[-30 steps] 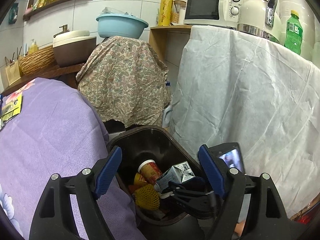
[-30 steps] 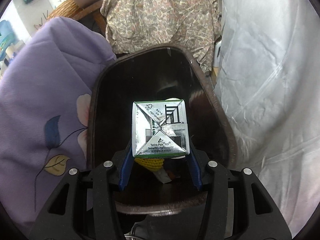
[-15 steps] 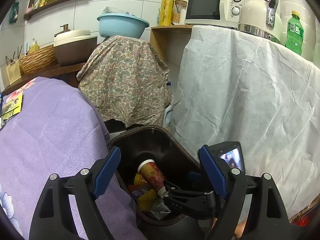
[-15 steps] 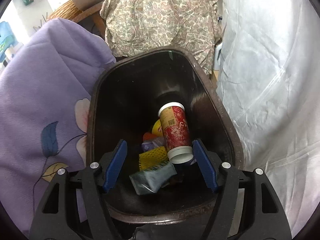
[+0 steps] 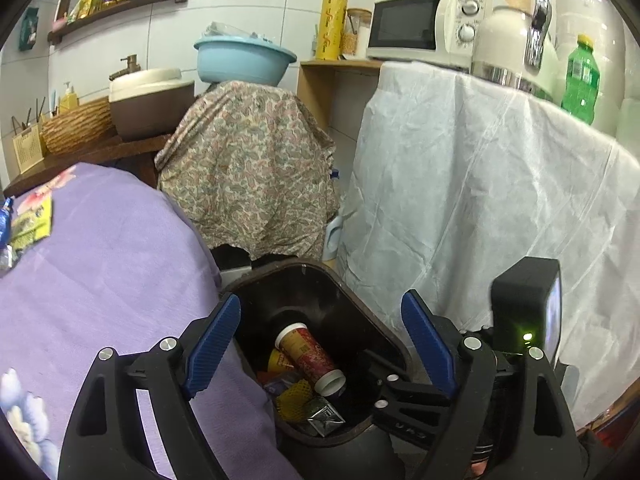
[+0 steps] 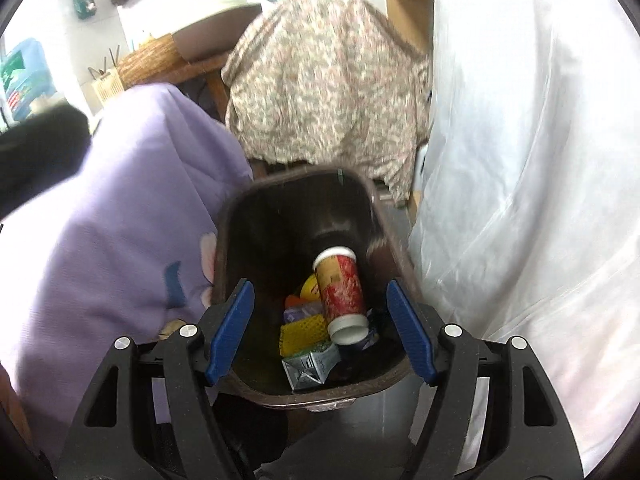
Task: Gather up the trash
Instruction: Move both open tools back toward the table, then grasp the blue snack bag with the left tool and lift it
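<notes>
Right at the lens edge, both tools hang over the bin w/ nothing in them. Right gripper: blue pads spread wide, jaws released, empty, aimed down into the opening. Left gripper: jaws opening a touch more, also empty; nothing sits between its pads, only the bin below.

Just past the pads, the brown trash bin holds the collected stuff: silver drink carton lying crumpled at the near wall, yellow foam net beside it, red paper cup on its side across the pile, mouth toward the near side, plus a few wrappers under it I can't make out.

Beyond the bin: purple cloth on the table to the left, w/ a yellow-green packet lying on its far edge, prob. next trash to fetch. Farther back, paisley cover and white sheet.

Risks, imo: bin is squeezed between draped cloths, so a swing toward the packet could snag purple fabric on a pad and drag it. Packet is flat; pads may pinch cloth along w/ it. Right tool is close to the left one; they could knock together.
</notes>
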The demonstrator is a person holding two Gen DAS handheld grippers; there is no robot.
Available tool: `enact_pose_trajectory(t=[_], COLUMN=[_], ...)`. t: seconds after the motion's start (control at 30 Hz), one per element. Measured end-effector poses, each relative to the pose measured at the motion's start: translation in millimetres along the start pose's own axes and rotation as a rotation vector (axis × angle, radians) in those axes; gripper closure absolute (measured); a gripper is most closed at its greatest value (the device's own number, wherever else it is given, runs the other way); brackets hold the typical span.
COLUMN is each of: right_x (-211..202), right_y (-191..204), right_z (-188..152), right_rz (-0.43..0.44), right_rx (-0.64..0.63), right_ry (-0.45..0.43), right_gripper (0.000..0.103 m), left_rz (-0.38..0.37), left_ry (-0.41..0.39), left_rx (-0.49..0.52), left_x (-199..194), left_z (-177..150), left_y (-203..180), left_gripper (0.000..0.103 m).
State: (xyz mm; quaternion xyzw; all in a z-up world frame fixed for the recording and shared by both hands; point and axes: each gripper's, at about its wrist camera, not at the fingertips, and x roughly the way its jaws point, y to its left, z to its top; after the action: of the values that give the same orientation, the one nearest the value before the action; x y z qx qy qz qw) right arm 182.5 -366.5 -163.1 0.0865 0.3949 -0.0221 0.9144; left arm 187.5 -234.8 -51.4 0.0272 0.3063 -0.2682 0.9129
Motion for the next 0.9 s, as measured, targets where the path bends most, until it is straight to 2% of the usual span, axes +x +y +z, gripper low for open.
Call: enact_pose_trajectory(t=[0.17, 0.3, 0.5, 0.67, 0.73, 0.9], right_x=[-30.1, -53.6, -76.8, -88.7, -92.3, -93.7], right_y=[17.1, 42.2, 91.3, 129.5, 142.0, 170.5], right_z=[14.0, 23.3, 37.7, 48.5, 54.9, 72.2], right_rz=[0.022, 0.093, 0.231, 0.352, 0.396, 0.443], right_rx=[-0.032, -0.069, -0.121, -0.154, -0.164, -0.186], right_ry=[-0.067, -0.11, -0.135, -0.121, -0.114, -0.101], right_gripper=[0.029, 0.026, 0.025, 0.025, 0.025, 0.025], left_rz=[-0.014, 0.038, 0.194, 0.33, 0.4, 0.512], left_ry=[-0.024, -0.039, -0.002, 0.023, 0.023, 0.032], left_rx=[-0.031, -0.027, -0.063, -0.089, -0.125, -0.24], left_x=[-38.7, -64.9, -92.5, -112.9, -119.0, -117.7], left_z=[10.9, 5.9, -14.7, -25.6, -26.5, -22.5], left_y=[26.3, 55.9, 128.5, 193.0, 227.8, 307.1], left_gripper=[0.009, 0.006, 0.006, 0.006, 0.006, 0.006])
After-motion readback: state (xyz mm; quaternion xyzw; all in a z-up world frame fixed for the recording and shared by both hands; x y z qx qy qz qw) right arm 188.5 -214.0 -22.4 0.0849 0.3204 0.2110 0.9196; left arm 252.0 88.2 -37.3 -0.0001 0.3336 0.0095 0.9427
